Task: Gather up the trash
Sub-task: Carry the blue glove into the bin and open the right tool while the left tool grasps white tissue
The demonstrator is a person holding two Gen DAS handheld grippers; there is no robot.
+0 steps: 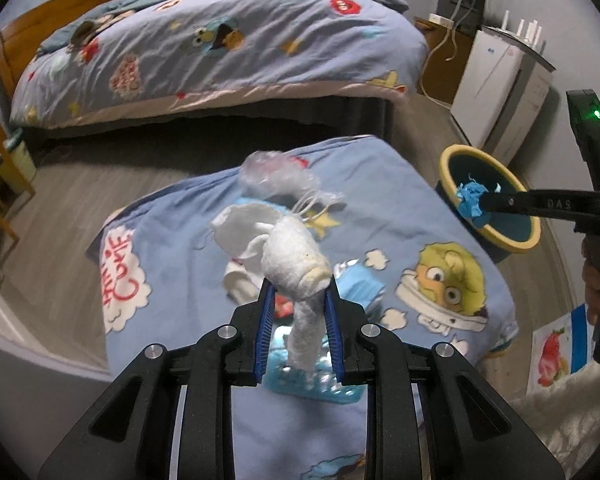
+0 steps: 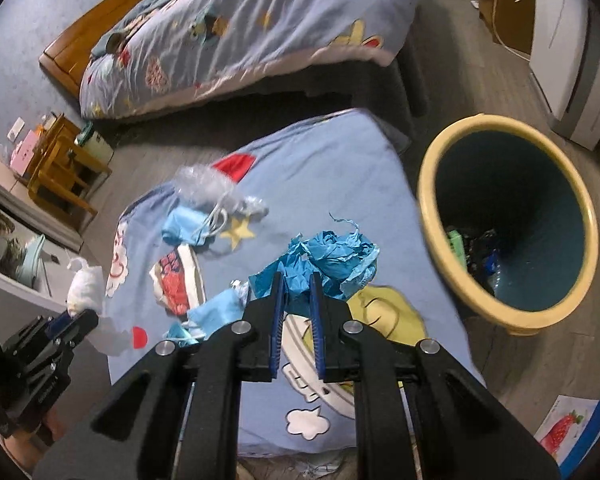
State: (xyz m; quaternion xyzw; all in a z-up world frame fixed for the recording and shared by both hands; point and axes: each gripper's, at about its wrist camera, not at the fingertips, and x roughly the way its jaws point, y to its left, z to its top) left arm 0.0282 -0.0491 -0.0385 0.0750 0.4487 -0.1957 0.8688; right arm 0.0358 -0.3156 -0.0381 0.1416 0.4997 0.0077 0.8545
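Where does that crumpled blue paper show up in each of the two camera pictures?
Left wrist view: the crumpled blue paper is at the right, small, in front of the yellow-rimmed bin.
Right wrist view: it sits at the centre, pinched in that gripper's jaws.
Shared landmark: the bin, at the right of the blue bedspread in both.

White tissue wad (image 1: 296, 268): crumpled, elongated, raised above the bed cover, its lower tail hanging down.

Blue crumpled paper (image 2: 328, 258): torn, ragged edges, bunched into a loose ball, raised above the cover, near the bin's rim.

Clear plastic wrap (image 2: 204, 186): crinkled, translucent, lying on the cover towards its far end.

Blue face mask (image 2: 184, 228): folded, white ear loops trailing, lying just beside the wrap.

Second blue face mask (image 2: 216, 314): rumpled, lying nearer on the cover.

Trash bin (image 2: 432, 216): round, cream rim, dark teal inside, standing on the floor beside the bed, some dark and green refuse at its bottom.
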